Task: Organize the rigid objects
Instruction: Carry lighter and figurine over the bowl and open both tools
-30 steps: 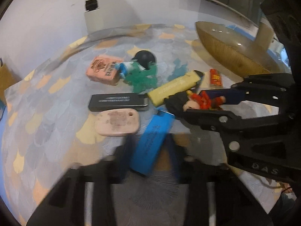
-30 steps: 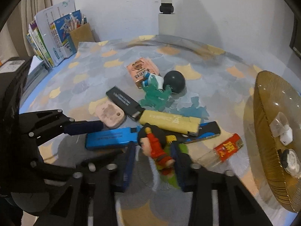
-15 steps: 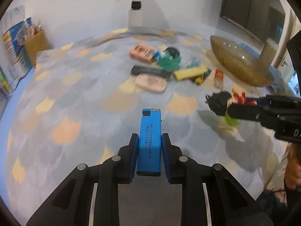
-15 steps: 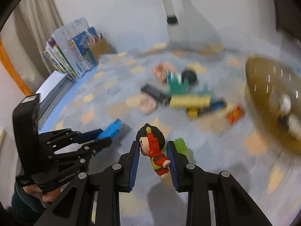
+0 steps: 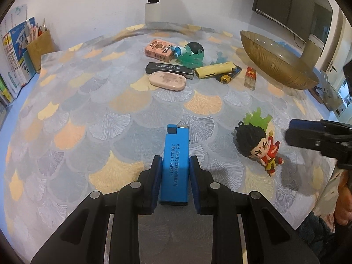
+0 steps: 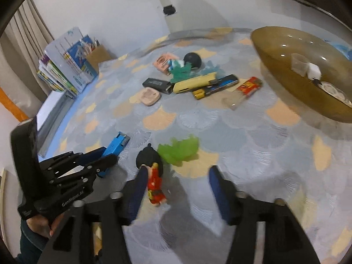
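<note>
Cloth: a table cover (image 5: 123, 101) with fan-shaped scales in grey, orange and yellow.
Left edge: a row of upright books (image 6: 66, 70) beside a brown pen holder (image 5: 40, 48).
Back: a white wall (image 5: 88, 4).
Upper right: a dark screen (image 5: 292, 8).

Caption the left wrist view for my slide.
Left tool grips a blue lighter beside a toy figure lying on the tablecloth.

figurine (image 5: 259, 146) right of lighter (image 5: 175, 159), bowl (image 5: 275, 66) far right of pile
</note>
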